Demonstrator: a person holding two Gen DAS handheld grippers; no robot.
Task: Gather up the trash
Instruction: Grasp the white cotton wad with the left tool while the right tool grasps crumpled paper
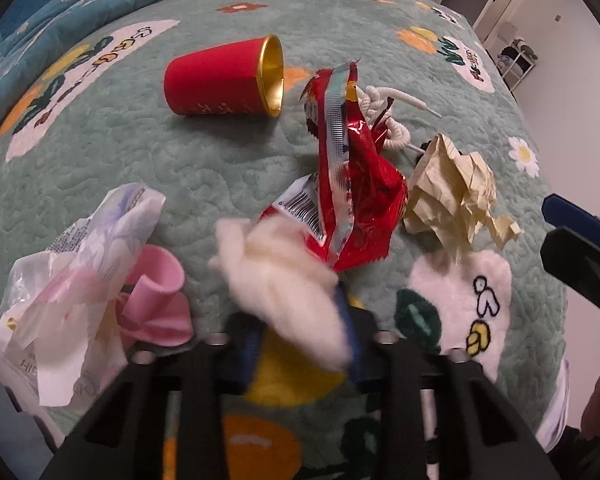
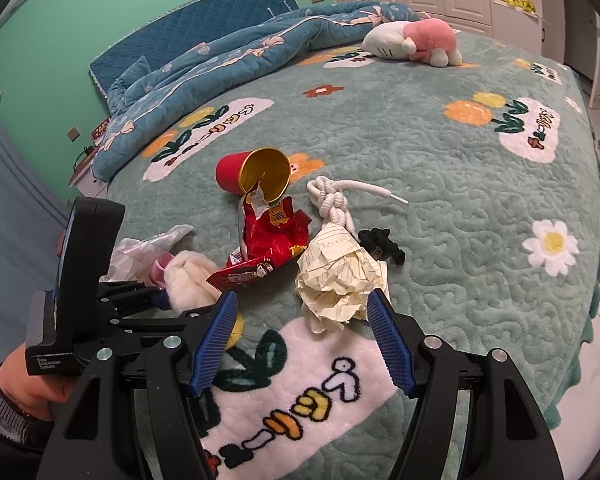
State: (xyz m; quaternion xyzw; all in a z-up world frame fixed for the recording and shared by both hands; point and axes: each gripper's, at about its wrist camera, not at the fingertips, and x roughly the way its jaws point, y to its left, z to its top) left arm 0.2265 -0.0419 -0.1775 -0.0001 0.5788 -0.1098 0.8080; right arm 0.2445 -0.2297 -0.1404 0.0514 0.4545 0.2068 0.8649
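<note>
Trash lies on a green quilted bedspread (image 2: 440, 184). My left gripper (image 1: 300, 324) is shut on a white fluffy wad (image 1: 284, 276), and the wad hides its fingertips. From the right wrist view the same gripper (image 2: 156, 298) holds the wad (image 2: 188, 276) low over the bed. A red snack wrapper (image 1: 356, 184) stands crumpled just beyond the wad. My right gripper (image 2: 303, 300) is open. A crumpled yellow lined paper (image 2: 340, 276) sits between its blue fingertips, and the right pad (image 2: 380, 320) is close against the paper's edge.
A red cup with a gold inside (image 2: 256, 172) lies on its side. Near it are a knotted white cord (image 2: 332, 200) and a small black item (image 2: 380, 244). A clear plastic bag (image 1: 80, 272) wraps something pink. A plush toy (image 2: 416, 40) and a blue quilt (image 2: 220, 60) lie farther back.
</note>
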